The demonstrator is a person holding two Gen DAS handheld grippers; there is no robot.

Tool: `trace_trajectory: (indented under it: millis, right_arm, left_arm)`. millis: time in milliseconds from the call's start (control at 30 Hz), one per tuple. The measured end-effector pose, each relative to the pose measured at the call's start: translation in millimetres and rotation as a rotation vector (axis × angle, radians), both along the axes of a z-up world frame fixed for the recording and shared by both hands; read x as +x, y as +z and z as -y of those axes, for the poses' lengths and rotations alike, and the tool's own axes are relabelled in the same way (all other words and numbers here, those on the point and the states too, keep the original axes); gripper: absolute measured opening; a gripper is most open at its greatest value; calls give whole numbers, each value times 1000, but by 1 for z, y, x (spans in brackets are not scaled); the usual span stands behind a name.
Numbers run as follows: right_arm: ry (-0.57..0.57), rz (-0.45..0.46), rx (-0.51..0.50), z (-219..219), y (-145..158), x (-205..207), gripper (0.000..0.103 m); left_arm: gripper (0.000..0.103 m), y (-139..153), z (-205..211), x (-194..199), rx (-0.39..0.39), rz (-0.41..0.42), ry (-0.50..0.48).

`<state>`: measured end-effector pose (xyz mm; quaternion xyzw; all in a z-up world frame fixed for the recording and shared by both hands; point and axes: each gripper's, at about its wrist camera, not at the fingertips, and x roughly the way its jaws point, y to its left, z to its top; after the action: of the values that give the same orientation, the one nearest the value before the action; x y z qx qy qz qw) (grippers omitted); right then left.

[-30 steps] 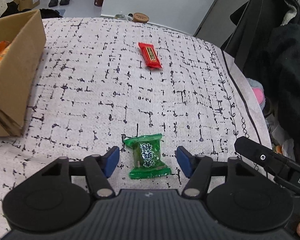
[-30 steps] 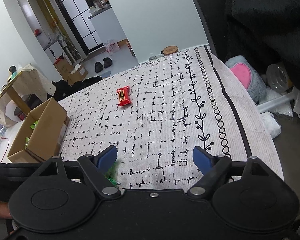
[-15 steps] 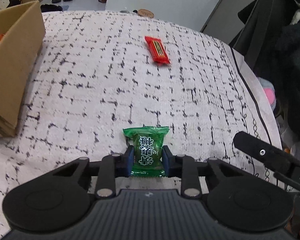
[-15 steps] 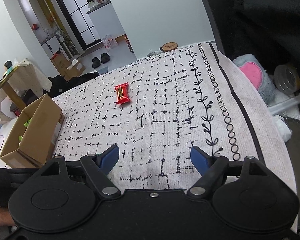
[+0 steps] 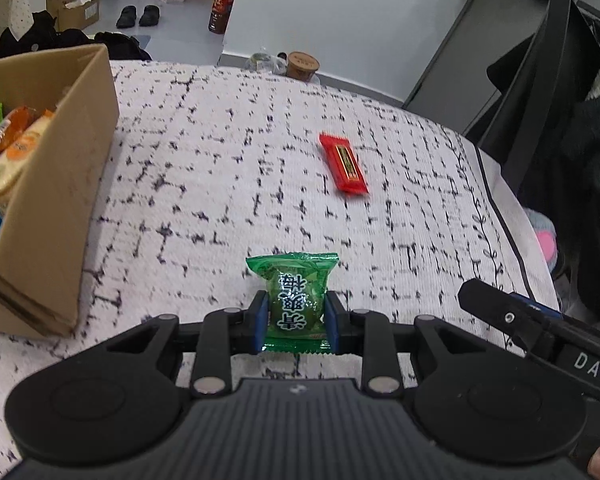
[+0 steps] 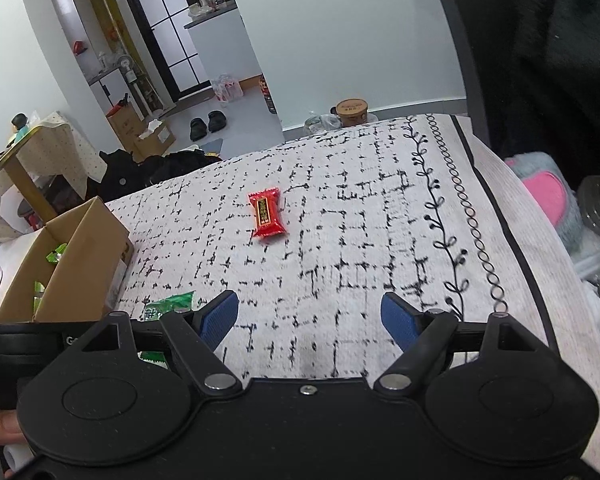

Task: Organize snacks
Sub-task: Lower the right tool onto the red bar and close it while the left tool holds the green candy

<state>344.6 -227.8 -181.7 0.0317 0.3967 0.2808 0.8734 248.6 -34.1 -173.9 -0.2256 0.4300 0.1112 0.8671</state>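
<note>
My left gripper [image 5: 295, 322] is shut on a green snack packet [image 5: 296, 296] and holds it just above the patterned cloth. The packet also shows in the right wrist view [image 6: 168, 307], at the left behind my fingers. A red snack bar [image 5: 343, 163] lies on the cloth ahead and to the right; in the right wrist view the red bar [image 6: 266, 218] lies well ahead. A cardboard box [image 5: 56, 196] with several snacks in it stands at the left, and in the right wrist view [image 6: 72, 260] too. My right gripper [image 6: 311, 322] is open and empty over the cloth.
The cloth-covered table [image 5: 204, 168] ends at the right in a black-bordered edge [image 6: 500, 216]. A black chair and dark clothing [image 5: 560, 120] stand beyond it. A brown-lidded jar [image 6: 352, 111] sits past the far edge. My right gripper's body [image 5: 540, 332] shows at the lower right.
My left gripper closed on the green packet and lifted it slightly off the cloth. My right gripper stayed open and shifted a little forward.
</note>
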Motion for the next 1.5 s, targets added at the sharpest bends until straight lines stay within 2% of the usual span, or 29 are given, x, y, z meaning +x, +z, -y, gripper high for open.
trace_trajectory:
  millis: [467, 933, 1033, 1167, 1367, 1433, 1500]
  right_arm:
    - [-6, 32, -22, -35, 5, 24, 79]
    - [26, 18, -13, -75, -15, 52, 78]
    - [44, 16, -6, -84, -20, 59, 73]
    - [66, 18, -20, -100, -28, 71, 61]
    - [87, 22, -47, -118, -37, 83, 59]
    - [101, 33, -77, -123, -39, 81, 49]
    - [97, 42, -127, -125, -42, 80, 27]
  left_arm:
    - [28, 15, -35, 18, 12, 60, 32]
    - [28, 14, -64, 43, 25, 50, 83]
    - [28, 12, -68, 47, 29, 43, 86]
    - [28, 9, -74, 53, 34, 25, 93]
    - [28, 6, -78, 58, 33, 16, 106]
    - [28, 6, -78, 58, 32, 20, 111]
    - [28, 6, -78, 59, 29, 22, 115]
